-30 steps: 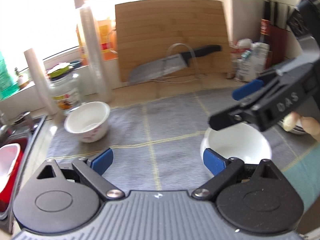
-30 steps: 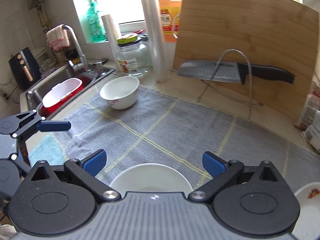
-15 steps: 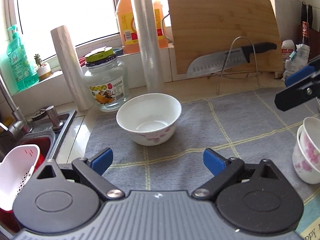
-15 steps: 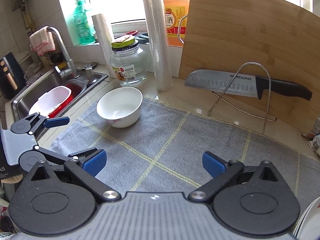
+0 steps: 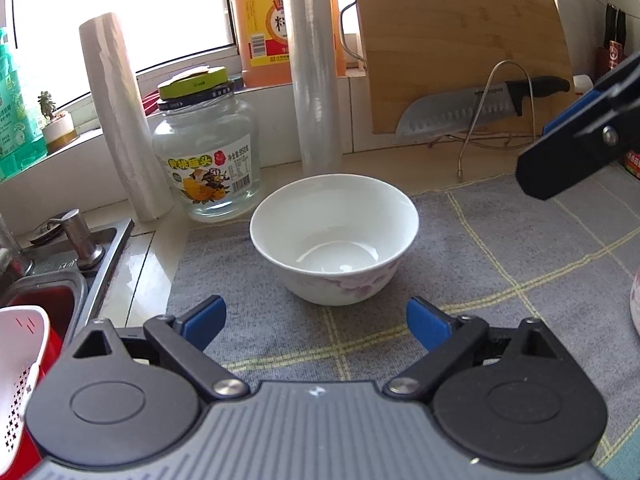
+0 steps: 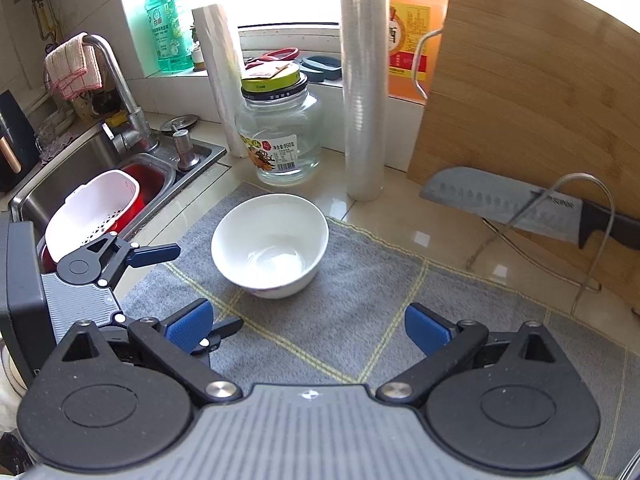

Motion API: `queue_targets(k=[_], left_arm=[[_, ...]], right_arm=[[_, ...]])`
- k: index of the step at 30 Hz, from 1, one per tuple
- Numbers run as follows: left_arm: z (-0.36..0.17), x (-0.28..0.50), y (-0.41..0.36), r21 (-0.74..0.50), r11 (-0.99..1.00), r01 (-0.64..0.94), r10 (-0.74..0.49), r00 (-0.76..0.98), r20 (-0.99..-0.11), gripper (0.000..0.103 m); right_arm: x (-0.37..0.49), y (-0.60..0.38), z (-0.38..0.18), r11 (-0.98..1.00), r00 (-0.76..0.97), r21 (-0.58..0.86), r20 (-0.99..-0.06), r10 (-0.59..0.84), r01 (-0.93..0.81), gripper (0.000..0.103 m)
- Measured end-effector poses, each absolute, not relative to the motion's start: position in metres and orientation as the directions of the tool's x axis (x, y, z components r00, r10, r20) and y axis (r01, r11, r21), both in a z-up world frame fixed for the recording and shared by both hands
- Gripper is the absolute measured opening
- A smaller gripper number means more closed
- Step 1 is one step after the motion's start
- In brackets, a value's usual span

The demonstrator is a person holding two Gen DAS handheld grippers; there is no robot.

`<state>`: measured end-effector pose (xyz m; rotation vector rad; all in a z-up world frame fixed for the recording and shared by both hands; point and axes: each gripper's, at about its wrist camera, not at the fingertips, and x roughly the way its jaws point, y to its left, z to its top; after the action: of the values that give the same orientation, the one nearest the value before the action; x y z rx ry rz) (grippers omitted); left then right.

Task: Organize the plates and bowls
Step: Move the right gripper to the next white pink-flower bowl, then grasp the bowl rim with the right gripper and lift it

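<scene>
One white bowl sits upright on the grey mat in the left wrist view, and everything here is placed from it. The left gripper hangs just short of the bowl, its blue fingers spread wide and empty, the bowl ahead of the tips and not between them. Behind the bowl to the left a glass jar stands on the worktop, and straight behind it a clear roll. Behind it to the right a knife leans on a wire stand before a wooden board. One finger of the right gripper reaches in from the right of the bowl.

From the right wrist the bowl lies just beyond the right gripper, whose fingers stand apart, holding nothing. The left gripper is to the bowl's left, open too. The sink lies farther left, the jar behind
</scene>
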<state>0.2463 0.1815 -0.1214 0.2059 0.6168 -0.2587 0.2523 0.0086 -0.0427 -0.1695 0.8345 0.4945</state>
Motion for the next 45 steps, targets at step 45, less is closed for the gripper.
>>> queue_targets(k=[45], left_arm=[[-0.127,0.282,0.185,0.042,0.899,0.436,-0.332,0.742,-0.583,0.085]], right_arm=[[0.37,0.075,-0.095,0.804,0.405,0.106,-0.821,0.402,-0.585,0.068]])
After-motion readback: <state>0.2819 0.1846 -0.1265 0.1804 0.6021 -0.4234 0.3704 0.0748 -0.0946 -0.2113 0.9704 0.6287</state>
